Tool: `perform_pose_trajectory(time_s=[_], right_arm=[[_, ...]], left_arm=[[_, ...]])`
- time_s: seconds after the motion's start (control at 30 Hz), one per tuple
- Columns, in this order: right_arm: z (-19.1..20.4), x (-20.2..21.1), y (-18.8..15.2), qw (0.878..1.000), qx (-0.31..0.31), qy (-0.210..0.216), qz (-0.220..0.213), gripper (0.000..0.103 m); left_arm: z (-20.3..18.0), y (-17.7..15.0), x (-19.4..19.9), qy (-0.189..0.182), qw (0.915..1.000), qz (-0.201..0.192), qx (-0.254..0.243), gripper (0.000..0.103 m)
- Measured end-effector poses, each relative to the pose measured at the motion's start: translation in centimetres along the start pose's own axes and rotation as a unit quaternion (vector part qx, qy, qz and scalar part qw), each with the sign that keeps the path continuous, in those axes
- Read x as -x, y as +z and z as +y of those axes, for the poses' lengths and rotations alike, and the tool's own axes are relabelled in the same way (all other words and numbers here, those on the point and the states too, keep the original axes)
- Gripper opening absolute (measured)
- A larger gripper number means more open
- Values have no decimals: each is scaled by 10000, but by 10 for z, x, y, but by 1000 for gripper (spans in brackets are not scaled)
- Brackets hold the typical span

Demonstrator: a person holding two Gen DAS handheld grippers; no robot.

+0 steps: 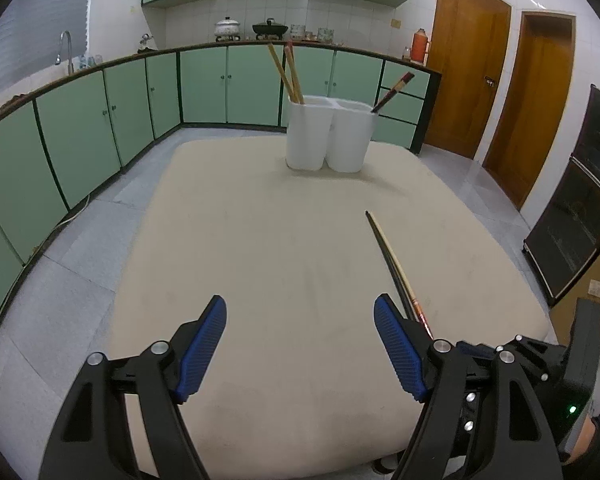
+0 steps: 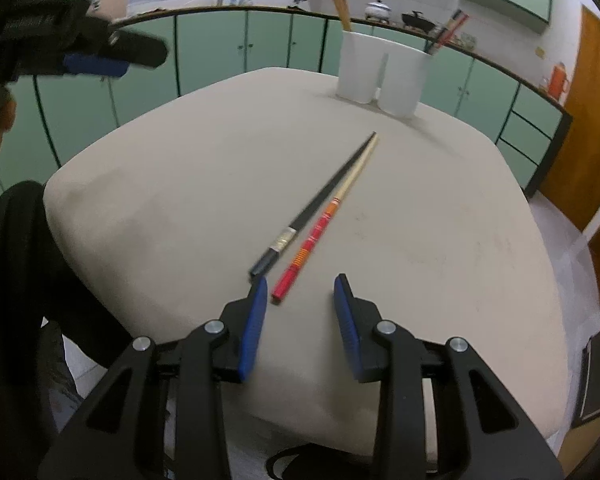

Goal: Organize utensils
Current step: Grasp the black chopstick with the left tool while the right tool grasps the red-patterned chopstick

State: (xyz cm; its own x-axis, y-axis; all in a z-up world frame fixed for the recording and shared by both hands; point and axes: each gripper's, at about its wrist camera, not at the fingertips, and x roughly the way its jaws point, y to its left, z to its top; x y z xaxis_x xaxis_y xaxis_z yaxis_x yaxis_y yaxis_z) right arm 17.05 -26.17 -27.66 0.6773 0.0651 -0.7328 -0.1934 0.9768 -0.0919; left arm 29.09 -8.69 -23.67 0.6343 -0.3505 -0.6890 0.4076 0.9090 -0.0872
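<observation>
A black chopstick with a silver band [image 2: 320, 202] and a pale wooden chopstick with a red-and-orange handle [image 2: 327, 218] lie side by side on the beige table [image 2: 160, 200], tips toward the white twin-cup plastic holder [image 2: 382, 74]. The right gripper [image 2: 300, 284] hovers open, empty, just behind their handles. The left gripper [image 1: 300, 306] hangs open, empty.

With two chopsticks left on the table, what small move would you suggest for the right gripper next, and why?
Probably ease the right gripper forward and down over the red-handled chopstick: its open jaws sit just short of the handle end, with nothing held.
</observation>
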Motion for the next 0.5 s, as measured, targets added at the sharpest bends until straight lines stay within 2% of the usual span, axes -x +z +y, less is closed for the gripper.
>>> perform_pose_trajectory(time_s=[0.03, 0.1, 0.13, 0.37, 0.5], right_arm=[[-3, 0, 0, 10000, -71, 1, 1, 30], [-4, -1, 0, 9999, -122, -31, 4, 10], [-6, -2, 1, 9998, -168, -103, -9, 8], [-39, -1, -4, 9954, -755, -585, -66, 5], [-63, 2, -12, 9925, -1021, -675, -37, 5]], left_arm=[[0, -1, -2, -9, 10000, 20, -3, 75], [-2, -2, -4, -18, 10000, 44, -14, 75], [-3, -3, -6, -25, 10000, 59, -14, 75], [-18, -19, -12, -241, 9996, -107, 64, 74], [-48, -43, -27, -484, 9987, -126, 62, 74]])
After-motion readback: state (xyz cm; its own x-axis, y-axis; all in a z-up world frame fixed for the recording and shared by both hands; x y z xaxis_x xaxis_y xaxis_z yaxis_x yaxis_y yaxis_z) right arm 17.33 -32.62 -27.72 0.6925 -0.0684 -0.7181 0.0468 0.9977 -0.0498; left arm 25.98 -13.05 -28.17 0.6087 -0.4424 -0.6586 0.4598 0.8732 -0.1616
